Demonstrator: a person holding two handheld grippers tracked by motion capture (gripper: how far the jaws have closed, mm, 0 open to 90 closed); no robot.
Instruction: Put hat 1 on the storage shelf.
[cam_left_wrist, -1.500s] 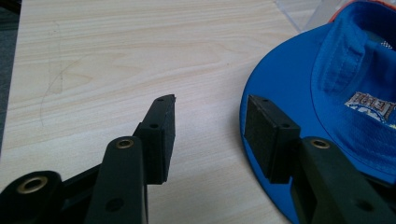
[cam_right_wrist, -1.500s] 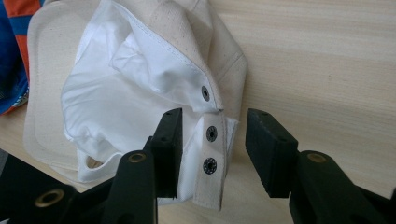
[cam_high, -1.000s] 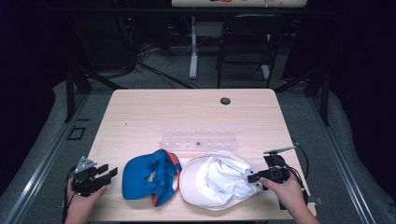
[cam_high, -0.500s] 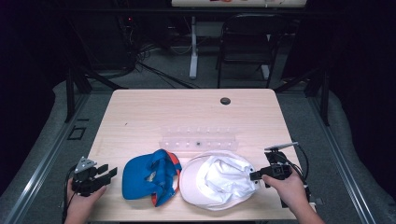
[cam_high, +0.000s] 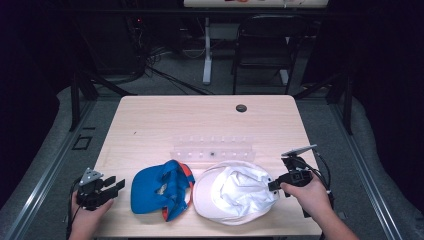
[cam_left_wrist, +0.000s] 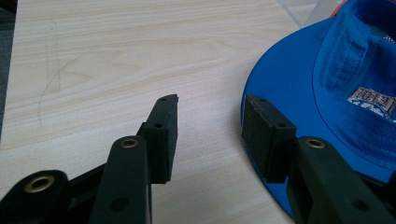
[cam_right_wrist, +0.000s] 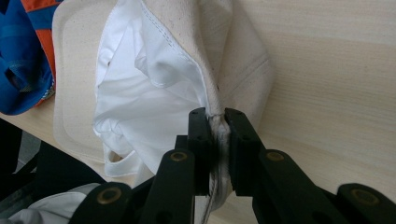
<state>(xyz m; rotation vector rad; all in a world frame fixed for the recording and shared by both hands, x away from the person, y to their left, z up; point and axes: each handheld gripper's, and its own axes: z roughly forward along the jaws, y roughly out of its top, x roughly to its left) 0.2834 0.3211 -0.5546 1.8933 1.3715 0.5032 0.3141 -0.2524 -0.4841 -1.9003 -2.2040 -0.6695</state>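
A white cap (cam_high: 232, 192) lies upside down at the table's front, right of centre. My right gripper (cam_high: 274, 186) has just closed its jaws on the cap's right edge; in the right gripper view (cam_right_wrist: 217, 122) the pads pinch the cream fabric (cam_right_wrist: 154, 93) and hold that edge slightly raised. A blue cap with orange trim (cam_high: 160, 189) lies to its left, also upside down. My left gripper (cam_high: 112, 186) rests at the front left, open and narrowing a little; in the left gripper view (cam_left_wrist: 210, 119) only bare table lies between the pads, and the blue brim (cam_left_wrist: 327, 93) lies beside the right jaw.
A clear plastic strip with small pegs (cam_high: 212, 149) lies across the wooden table (cam_high: 165, 125) behind the caps. A black round grommet (cam_high: 241, 108) sits near the far edge. A dark chair (cam_high: 265, 45) and cables stand on the floor beyond.
The right gripper has shut on the white cap's edge and risen a little, pulling the fabric up. The left gripper and the blue cap have stayed in place.
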